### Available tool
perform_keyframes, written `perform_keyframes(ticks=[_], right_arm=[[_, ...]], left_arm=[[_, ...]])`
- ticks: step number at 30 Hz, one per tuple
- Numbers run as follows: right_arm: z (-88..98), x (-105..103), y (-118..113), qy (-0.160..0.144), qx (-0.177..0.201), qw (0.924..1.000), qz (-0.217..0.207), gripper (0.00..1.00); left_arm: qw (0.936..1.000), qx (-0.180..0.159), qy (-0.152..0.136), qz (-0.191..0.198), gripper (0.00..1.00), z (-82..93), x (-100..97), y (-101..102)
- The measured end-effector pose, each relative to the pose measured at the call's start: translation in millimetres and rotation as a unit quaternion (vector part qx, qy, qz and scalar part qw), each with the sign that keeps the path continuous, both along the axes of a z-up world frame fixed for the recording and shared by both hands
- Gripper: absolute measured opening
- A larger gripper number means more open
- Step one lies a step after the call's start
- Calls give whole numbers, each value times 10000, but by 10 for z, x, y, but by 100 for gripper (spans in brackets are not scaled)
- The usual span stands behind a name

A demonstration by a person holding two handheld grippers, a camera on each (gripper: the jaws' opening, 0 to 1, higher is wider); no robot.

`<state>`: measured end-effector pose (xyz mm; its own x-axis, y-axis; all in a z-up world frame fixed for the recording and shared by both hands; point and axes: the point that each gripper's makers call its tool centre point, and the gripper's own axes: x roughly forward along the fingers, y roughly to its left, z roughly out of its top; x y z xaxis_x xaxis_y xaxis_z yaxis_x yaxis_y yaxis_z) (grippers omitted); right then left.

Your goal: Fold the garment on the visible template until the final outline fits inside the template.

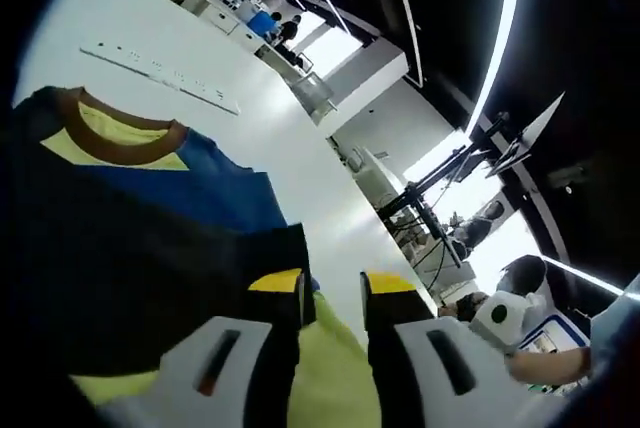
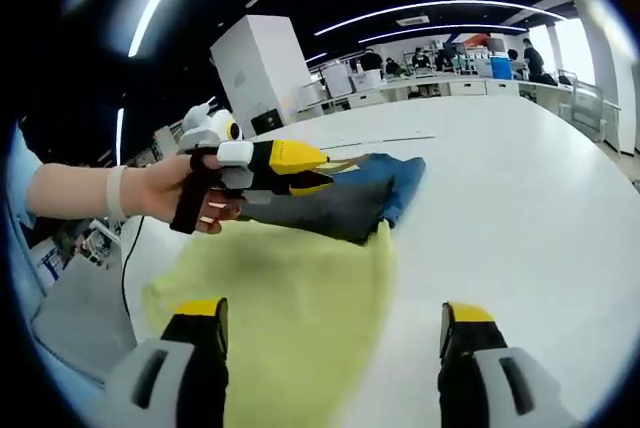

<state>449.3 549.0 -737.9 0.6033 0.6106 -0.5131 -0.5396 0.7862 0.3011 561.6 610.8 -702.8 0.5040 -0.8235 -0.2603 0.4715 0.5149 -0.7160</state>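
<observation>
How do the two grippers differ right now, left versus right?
The left gripper, white-bodied with yellow-tipped jaws, has its jaws closed on the dark-and-blue garment with yellow-green panel, lifting one edge; the right gripper has its jaws wide apart, holding nothing. The left one is raised off the white table in a person's hand; the right one hovers low over the yellow-green cloth. Both share white bodies and yellow tips.

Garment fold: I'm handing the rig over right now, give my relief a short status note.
Left gripper: shut on the multicolour T-shirt with navy, blue and yellow-green panels, holding a fold lifted above the white table.
Right gripper: open, holding nothing, low over the yellow-green panel.
The brown collar lies flat on the table in the left gripper view.
Done: a fold is under way.
Left: lay it down and finish folding. I can't make out the template.
</observation>
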Motion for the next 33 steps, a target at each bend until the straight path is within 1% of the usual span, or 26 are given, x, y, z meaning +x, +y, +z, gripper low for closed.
perform_keyframes(ticks=[1,2,4,7,9,10,14,15,16,17,18,19,20,21,23,24,25,26,27,28,29,30,32,33], right_arm=[[11,6,7,-14,6,10000,3,88],[19,11,11,-21,13,10000,1,88],[43,29,27,-46,32,10000,7,88],[53,61,46,-71,7,10000,36,88],[78,89,66,-103,18,9999,44,87],[88,104,72,-126,16,9999,48,86],[148,220,135,-227,57,9997,50,83],[159,260,157,-257,24,9996,79,82],[166,288,170,-294,3,9995,107,81],[185,327,195,-343,10,9993,131,81],[195,346,211,-344,31,9993,137,81],[207,363,234,-347,73,9993,152,81],[220,388,261,-363,119,9991,157,81],[219,398,280,-368,127,9991,165,81],[207,409,314,-368,127,9990,197,80],[196,414,333,-356,139,9991,204,80],[189,416,347,-345,146,9991,218,80],[176,418,360,-343,136,9990,245,79],[167,420,367,-345,124,9990,266,79],[157,414,378,-328,90,9990,297,79],[154,417,377,-328,88,9990,295,79],[141,433,366,-303,105,9991,282,79],[151,440,362,-297,131,9991,262,79],[153,443,357,-300,127,9991,257,79]], left_arm=[[10000,30,-39,-56,42,8,-12,-6],[9995,99,-209,-196,42,26,-34,-6],[9992,209,-255,-216,40,29,-42,34],[9994,182,-249,-157,38,56,-16,136],[9990,244,-338,-135,38,83,9,233],[9990,274,-336,-111,37,86,22,274],[9979,438,-472,4,37,159,90,555],[9957,656,-662,-11,37,169,115,682],[9925,927,-792,-79,37,149,113,785],[9892,1141,-921,-95,36,141,124,886],[9849,1392,-1022,-101,36,132,142,1043],[9814,1559,-1123,-61,34,137,173,1170],[9774,1721,-1230,16,31,143,222,1302],[9737,1916,-1220,143,28,148,273,1492],[9678,2095,-1346,371,23,188,403,1734],[9629,2278,-1349,527,23,178,496,1917],[9613,2366,-1243,666,24,156,553,2037],[9601,2335,-1277,857,24,188,647,2163],[9583,2375,-1263,961,23,187,702,2242],[9528,2542,-1256,1089,20,163,775,2363],[9514,2597,-1257,1079,18,141,810,2397],[9519,2617,-1173,1079,16,101,858,2435],[9553,2594,-1051,954,16,42,896,2420],[9522,2810,-979,699,15,-44,909,2424]])
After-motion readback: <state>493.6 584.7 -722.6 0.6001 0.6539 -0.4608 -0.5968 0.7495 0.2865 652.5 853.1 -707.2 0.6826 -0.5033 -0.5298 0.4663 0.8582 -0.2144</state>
